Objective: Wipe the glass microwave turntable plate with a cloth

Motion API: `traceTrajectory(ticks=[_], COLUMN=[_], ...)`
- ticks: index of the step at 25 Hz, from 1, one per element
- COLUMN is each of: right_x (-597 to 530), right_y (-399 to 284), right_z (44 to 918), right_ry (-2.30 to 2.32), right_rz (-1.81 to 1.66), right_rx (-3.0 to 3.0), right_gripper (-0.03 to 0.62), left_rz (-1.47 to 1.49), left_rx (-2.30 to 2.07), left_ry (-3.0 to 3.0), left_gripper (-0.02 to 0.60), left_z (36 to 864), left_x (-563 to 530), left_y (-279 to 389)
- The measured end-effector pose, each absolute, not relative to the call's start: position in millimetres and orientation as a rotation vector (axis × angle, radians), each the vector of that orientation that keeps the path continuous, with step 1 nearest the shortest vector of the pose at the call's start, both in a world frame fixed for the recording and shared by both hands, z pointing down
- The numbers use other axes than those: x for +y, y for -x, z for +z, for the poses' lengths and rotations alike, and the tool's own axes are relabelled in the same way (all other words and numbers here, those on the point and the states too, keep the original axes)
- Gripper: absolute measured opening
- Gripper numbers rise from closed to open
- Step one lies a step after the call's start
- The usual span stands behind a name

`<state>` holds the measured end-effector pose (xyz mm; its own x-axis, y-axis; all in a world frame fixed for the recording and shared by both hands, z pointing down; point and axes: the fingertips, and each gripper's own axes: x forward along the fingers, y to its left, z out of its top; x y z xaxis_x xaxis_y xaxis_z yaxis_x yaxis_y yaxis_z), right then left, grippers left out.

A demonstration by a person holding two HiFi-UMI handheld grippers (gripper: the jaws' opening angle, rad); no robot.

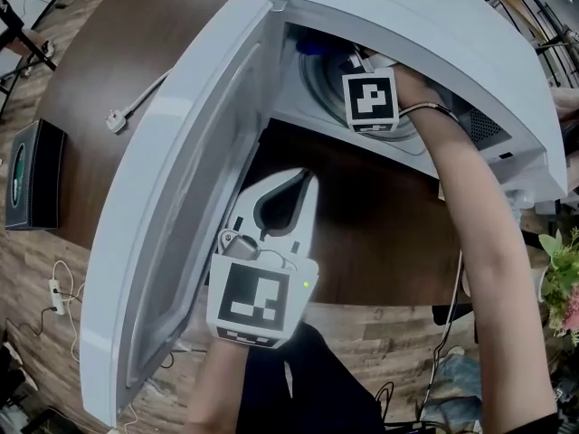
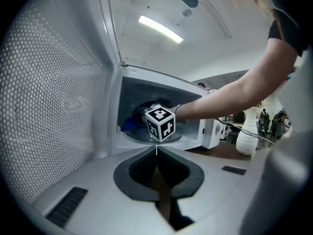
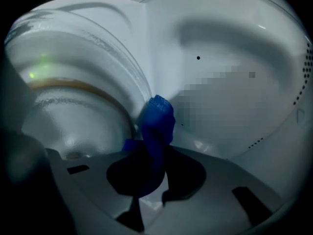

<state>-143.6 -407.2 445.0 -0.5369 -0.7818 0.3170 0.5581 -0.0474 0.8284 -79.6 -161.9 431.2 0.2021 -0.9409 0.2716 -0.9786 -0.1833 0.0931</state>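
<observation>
An open white microwave (image 1: 470, 52) stands on a dark wooden table (image 1: 380, 233), its door (image 1: 172, 206) swung wide toward my left. My right gripper (image 3: 155, 156) is reached deep into the cavity. Its jaws are clamped on a bunched blue cloth (image 3: 157, 119), whose free end sticks out past the tips. The glass turntable plate (image 3: 78, 111) lies on the cavity floor, just beside the cloth; I cannot tell for sure whether the cloth touches the glass. My left gripper (image 2: 156, 150) hangs outside, in front of the opening and next to the door, jaws together on nothing. I judge the wiping is under way or about to start. To do it well, I would press the loose end of the cloth flat onto the glass, not the hard jaw tips. I would then sweep in slow arcs from the centre out to the rim. The plate probably sits loose on its ring, so light, even pressure should stop it tipping or spinning away. The cavity is tight, so I would mind the walls and hold the left gripper clear of the door.
</observation>
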Motion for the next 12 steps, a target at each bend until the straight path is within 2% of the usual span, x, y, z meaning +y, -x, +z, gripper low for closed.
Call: traceTrajectory(ticks=[12], right_x=[-435.4], right_y=[106.3], right_z=[468.5], right_ry=[-0.041], right_rz=[-1.657], right_rx=[-0.924], right_gripper=[0.052], left_rz=[0.234], left_rx=[-1.795], left_ry=[-2.226], left_gripper=[0.009], left_z=[434.3], left_x=[-160.3], left_y=[74.6])
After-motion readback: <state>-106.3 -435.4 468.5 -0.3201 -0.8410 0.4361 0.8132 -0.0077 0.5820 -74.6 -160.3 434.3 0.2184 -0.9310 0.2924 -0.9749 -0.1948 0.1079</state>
